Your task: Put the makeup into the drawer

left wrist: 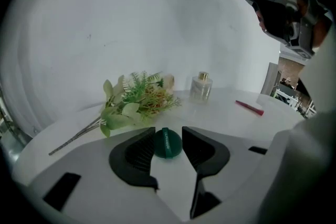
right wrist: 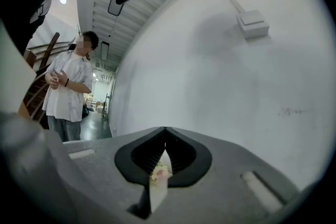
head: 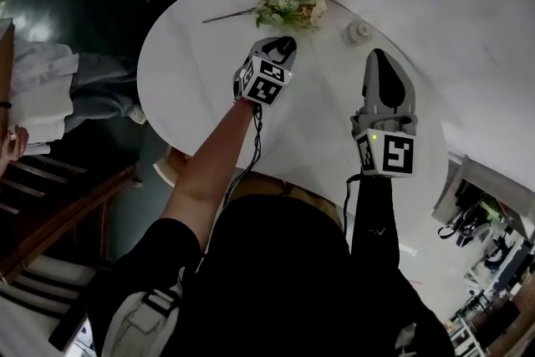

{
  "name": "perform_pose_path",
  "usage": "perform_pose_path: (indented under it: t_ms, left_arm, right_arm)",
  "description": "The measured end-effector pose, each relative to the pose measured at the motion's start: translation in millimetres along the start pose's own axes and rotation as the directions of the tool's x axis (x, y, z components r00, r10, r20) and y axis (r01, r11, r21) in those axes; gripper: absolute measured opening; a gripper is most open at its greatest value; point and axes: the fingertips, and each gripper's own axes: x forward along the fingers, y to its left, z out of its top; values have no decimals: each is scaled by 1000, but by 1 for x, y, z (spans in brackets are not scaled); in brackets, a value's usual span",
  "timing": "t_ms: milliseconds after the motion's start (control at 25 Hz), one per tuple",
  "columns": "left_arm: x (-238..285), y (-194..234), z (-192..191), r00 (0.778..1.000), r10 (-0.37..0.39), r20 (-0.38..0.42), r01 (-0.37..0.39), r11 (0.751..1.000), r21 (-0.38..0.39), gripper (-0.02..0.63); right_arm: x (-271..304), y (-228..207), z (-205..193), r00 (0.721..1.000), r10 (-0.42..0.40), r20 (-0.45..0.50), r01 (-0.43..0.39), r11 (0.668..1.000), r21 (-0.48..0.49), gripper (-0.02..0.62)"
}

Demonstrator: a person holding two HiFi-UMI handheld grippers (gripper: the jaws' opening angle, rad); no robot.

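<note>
My left gripper [left wrist: 167, 150] holds a dark green round makeup case [left wrist: 167, 143] on edge, one ribbed pad against each side. In the head view this gripper [head: 284, 46] points down over the far middle of the round white table [head: 192, 79]. A thin red makeup stick [left wrist: 250, 107] lies on the table to the right. A small clear bottle with a gold cap [left wrist: 201, 86] stands beyond the case. My right gripper [head: 381, 61] hovers level over the table's right side. Its jaws [right wrist: 165, 132] meet at the tips with nothing between them. No drawer is in view.
A bunch of artificial flowers [head: 291, 4] lies at the table's far edge against the white wall [left wrist: 131, 18]. The small bottle [head: 359, 31] stands to its right. A person in a white shirt [right wrist: 65, 86] stands at the left near wooden stairs [head: 50, 205].
</note>
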Motion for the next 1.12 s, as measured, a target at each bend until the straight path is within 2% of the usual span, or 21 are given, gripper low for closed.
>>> perform_pose_path:
  t_ms: [120, 240, 320, 400, 480, 840, 1000, 1120]
  left_arm:
    - [11, 0, -8, 999, 4, -40, -3, 1000, 10, 160]
    - [20, 2, -18, 997, 17, -78, -18, 1000, -16, 153]
    - [21, 2, -19, 996, 14, -84, -16, 1000, -15, 112]
    - [19, -1, -19, 996, 12, -90, -11, 1000, 1, 9]
    - [16, -5, -18, 996, 12, -85, -12, 1000, 0, 9]
    - [-44, -33, 30, 997, 45, 59, -47, 999, 27, 9]
    - [-88, -44, 60, 985, 97, 144, -101, 994, 28, 9]
    - [-125, -54, 83, 966, 145, 214, -155, 987, 31, 9]
  right_arm:
    - [1, -4, -3, 1000, -7, -10, 7, 1000, 3, 5]
    - [1, -7, -6, 1000, -5, -24, 5, 1000, -14, 5]
    - [1, -6, -8, 1000, 4, -30, -5, 1000, -21, 5]
    - [-1, -6, -8, 999, 9, -31, -9, 1000, -18, 5]
    - [-5, -7, -5, 1000, 9, -21, -10, 1000, -14, 5]
    - [-23, -5, 8, 999, 41, 28, -41, 999, -6, 5]
    - [-35, 1, 19, 994, 87, 63, -86, 996, -20, 5]
    - [-50, 2, 27, 990, 107, 93, -106, 994, -18, 5]
